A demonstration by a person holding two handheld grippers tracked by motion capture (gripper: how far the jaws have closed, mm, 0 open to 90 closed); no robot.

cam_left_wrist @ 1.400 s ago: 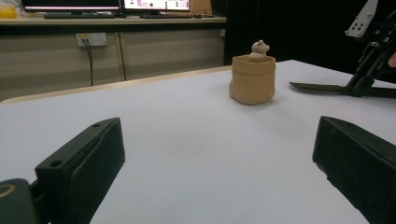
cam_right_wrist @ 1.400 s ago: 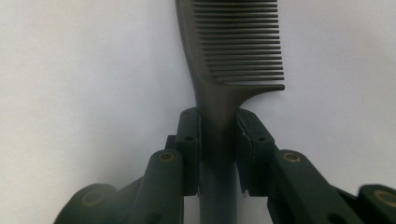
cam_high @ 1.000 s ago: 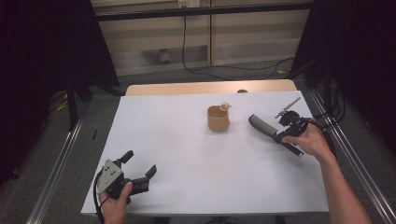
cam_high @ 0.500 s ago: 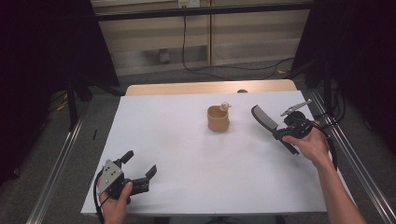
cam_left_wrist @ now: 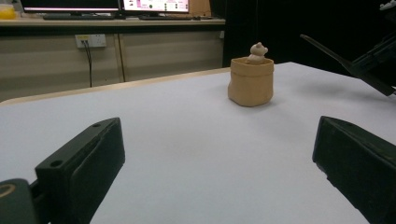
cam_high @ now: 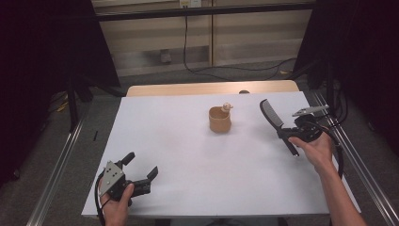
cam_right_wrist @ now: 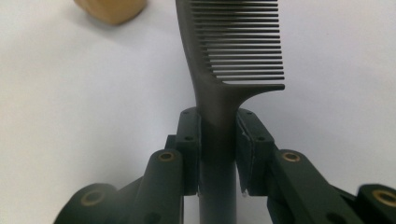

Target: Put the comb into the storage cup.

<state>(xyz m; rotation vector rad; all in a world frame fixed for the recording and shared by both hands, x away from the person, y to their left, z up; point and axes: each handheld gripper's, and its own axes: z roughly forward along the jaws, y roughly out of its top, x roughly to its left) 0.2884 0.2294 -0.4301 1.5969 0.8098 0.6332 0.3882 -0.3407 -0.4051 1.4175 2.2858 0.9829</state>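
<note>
1. Jaws of the right gripper (cam_right_wrist: 218, 149) are clamped on the handle of a black comb (cam_right_wrist: 233, 51), teeth pointing up the frame.
2. From above, the comb (cam_high: 273, 115) sits raised at centre right, just right of a tan cup (cam_high: 219, 120).
3. The left gripper (cam_high: 141, 174), lower left, rests wide open and empty on the white table (cam_high: 188, 160).

Your right gripper (cam_high: 288, 133), clamped on the black comb (cam_high: 271, 114), now sits farther right of the tan cup (cam_high: 219, 119), with the comb tilted more upright.
</note>
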